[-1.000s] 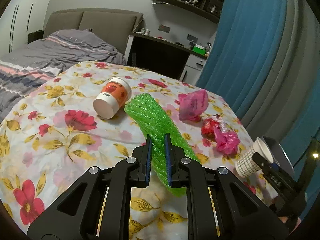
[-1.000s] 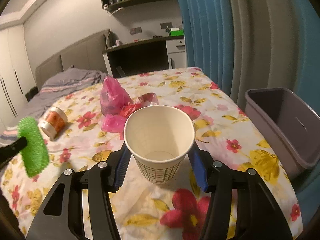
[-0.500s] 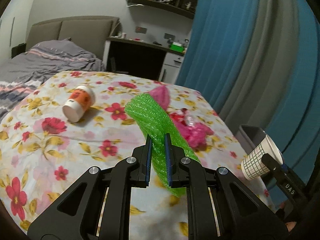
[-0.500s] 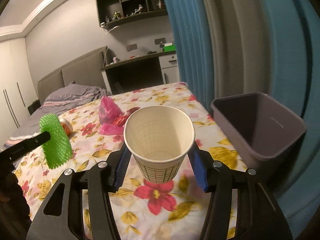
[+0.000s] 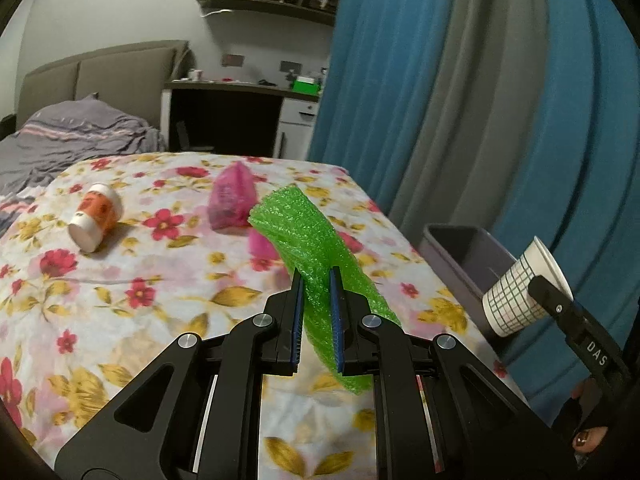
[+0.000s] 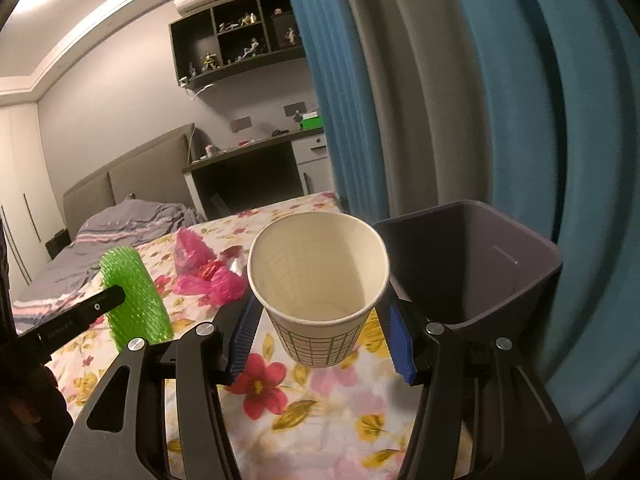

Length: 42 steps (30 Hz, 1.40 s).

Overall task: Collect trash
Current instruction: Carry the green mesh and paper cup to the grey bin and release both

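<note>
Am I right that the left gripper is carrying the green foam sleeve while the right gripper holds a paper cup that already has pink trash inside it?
Nearly: the paper cup is empty, as the right wrist view straight into it shows. The rest stands: the left gripper carries the green foam sleeve, and the right gripper holds the cup.
</note>
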Each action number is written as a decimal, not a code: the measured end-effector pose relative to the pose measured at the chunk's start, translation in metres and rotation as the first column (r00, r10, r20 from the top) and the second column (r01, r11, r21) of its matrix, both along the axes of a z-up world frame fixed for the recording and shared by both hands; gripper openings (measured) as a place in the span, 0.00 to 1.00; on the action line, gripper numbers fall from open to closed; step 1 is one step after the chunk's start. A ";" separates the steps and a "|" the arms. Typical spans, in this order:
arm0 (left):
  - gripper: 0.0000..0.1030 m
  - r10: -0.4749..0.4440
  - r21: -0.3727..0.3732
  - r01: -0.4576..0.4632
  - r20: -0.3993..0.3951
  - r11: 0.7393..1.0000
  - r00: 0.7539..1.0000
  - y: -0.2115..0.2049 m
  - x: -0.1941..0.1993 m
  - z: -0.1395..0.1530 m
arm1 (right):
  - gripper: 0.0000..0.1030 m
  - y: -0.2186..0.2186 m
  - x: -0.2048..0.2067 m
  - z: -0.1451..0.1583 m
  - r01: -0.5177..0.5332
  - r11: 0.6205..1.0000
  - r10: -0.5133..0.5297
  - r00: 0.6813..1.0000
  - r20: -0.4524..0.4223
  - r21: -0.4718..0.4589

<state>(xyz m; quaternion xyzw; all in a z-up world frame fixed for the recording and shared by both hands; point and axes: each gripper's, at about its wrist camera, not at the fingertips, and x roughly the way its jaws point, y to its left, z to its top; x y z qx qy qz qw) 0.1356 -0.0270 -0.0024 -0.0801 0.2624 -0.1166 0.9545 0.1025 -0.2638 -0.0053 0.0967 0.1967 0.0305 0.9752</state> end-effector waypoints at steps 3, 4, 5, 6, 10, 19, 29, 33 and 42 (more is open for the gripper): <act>0.11 -0.037 0.011 0.037 -0.001 0.999 0.999 -0.019 0.001 0.000 | 0.54 -0.009 -0.004 0.002 0.016 1.000 -0.016 1.000 0.009 -0.002; 0.11 -0.048 0.012 0.048 -0.002 0.999 0.999 -0.024 0.002 0.000 | 0.54 -0.013 -0.004 0.002 0.022 1.000 -0.022 1.000 0.013 -0.005; 0.11 -0.060 0.014 0.060 -0.003 0.998 0.998 -0.029 0.002 0.000 | 0.54 -0.015 -0.004 0.003 0.026 1.000 -0.026 1.000 0.015 -0.006; 0.11 -0.075 0.016 0.075 -0.003 0.997 0.997 -0.036 0.003 0.000 | 0.54 -0.018 -0.004 0.004 0.031 0.999 -0.031 0.999 0.018 -0.008; 0.11 -0.139 0.021 0.139 0.000 0.990 0.990 -0.065 0.011 0.004 | 0.54 -0.031 -0.004 0.008 0.062 0.998 -0.061 0.998 0.034 -0.025; 0.11 -0.287 0.023 0.286 0.033 0.958 0.957 -0.146 0.048 0.020 | 0.54 -0.068 0.005 0.015 0.172 0.983 -0.168 0.983 0.072 -0.062; 0.12 -0.395 -0.032 0.394 -0.029 0.918 0.918 -0.223 0.108 -0.009 | 0.54 -0.096 0.031 0.003 0.255 0.964 -0.249 0.965 0.079 -0.078; 0.12 -0.437 -0.055 0.434 -0.070 0.899 0.897 -0.240 0.122 -0.029 | 0.54 -0.107 0.038 -0.007 0.272 0.960 -0.268 0.961 0.063 -0.072; 0.13 -0.472 -0.074 0.466 -0.143 0.882 0.870 -0.259 0.135 -0.055 | 0.54 -0.120 0.052 -0.022 0.280 0.958 -0.279 0.960 0.026 -0.058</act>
